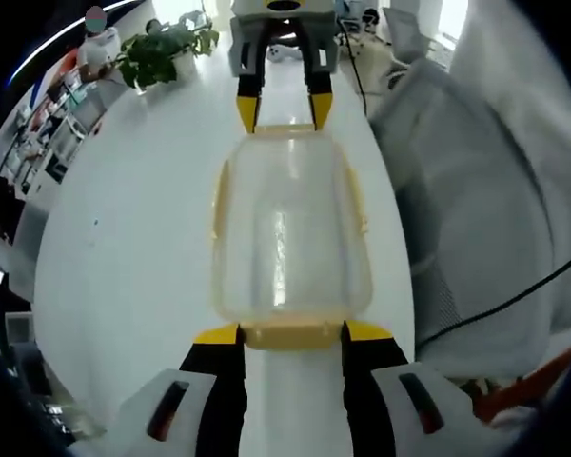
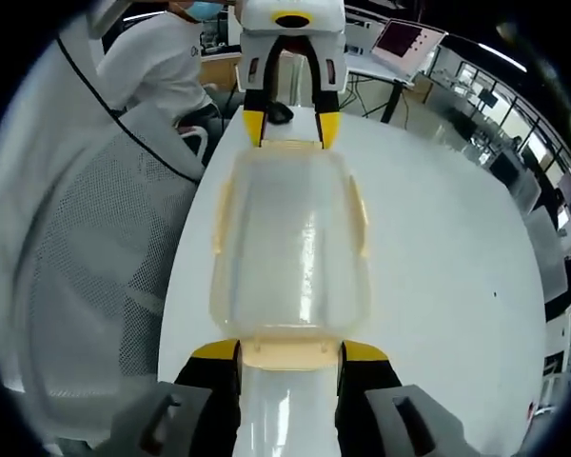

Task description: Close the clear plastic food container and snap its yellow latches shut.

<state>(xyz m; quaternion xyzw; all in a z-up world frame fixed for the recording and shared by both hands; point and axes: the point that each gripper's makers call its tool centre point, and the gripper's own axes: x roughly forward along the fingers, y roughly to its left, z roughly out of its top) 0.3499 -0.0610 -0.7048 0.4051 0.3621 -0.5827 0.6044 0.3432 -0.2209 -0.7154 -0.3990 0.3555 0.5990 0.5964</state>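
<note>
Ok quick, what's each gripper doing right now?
Left gripper: open, its jaws either side of the near yellow latch of the clear food container.
Right gripper: open, straddling the opposite yellow latch.

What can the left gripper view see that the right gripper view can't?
The left gripper view has a green potted plant at the far end of the table.

The right gripper view has a person in white and a laptop screen.

Both have the clear container with its yellow latches, one gripper at each end: left gripper, right gripper. Both also have a mesh chair.
</note>
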